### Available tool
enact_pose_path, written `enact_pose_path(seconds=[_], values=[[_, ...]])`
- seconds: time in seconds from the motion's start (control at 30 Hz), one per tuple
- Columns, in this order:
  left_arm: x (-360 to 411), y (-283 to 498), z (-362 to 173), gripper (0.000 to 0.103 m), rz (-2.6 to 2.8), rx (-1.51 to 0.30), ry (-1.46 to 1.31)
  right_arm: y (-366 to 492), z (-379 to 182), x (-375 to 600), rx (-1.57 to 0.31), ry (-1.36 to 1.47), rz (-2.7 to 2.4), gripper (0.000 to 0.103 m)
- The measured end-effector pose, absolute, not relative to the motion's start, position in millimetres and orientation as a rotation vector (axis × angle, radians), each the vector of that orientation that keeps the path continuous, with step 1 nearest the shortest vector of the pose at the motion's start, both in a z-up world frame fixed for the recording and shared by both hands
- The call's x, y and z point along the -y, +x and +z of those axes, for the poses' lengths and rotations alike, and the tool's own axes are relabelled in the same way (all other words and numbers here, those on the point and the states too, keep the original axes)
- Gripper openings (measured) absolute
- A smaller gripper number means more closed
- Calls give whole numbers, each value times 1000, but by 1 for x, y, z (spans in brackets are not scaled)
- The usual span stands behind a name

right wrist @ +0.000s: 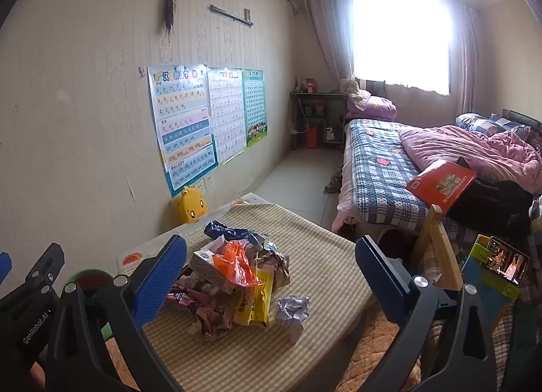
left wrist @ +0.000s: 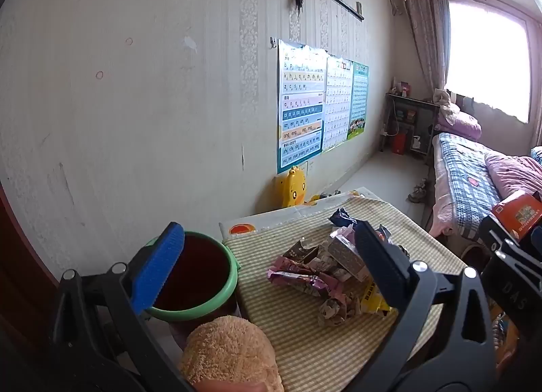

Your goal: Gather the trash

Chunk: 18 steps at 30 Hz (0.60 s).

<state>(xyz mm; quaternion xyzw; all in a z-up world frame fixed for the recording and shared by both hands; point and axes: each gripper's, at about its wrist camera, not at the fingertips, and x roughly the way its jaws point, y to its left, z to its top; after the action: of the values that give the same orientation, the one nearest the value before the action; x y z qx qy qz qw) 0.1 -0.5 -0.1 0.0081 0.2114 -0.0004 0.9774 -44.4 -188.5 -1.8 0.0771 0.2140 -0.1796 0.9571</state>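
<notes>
Beside table [right wrist: 321, 277] edge; bin [left wrist: 189, 277]

Low table [right wrist: 325, 277] w/ striped yellow-green cloth [right wrist: 237, 358]: trash pile [right wrist: 233, 277] near centre, crumpled paper ball [right wrist: 293, 310] just beside it, both directly on cloth.

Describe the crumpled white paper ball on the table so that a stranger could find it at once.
Start at the low table covered by a green-and-cream striped cloth, in front of the wall with posters. A heap of colourful snack wrappers lies in its middle. The crumpled white paper ball sits alone just right of that heap, beside a yellow packet; it is plain and unprinted.
</notes>
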Motion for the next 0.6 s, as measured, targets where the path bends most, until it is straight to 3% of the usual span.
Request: enact_pose_path(seconds=[0.6], values=[[2, 0, -2, 99, 3, -435, 14, -44, -3, 188, -433, 159, -362, 95]])
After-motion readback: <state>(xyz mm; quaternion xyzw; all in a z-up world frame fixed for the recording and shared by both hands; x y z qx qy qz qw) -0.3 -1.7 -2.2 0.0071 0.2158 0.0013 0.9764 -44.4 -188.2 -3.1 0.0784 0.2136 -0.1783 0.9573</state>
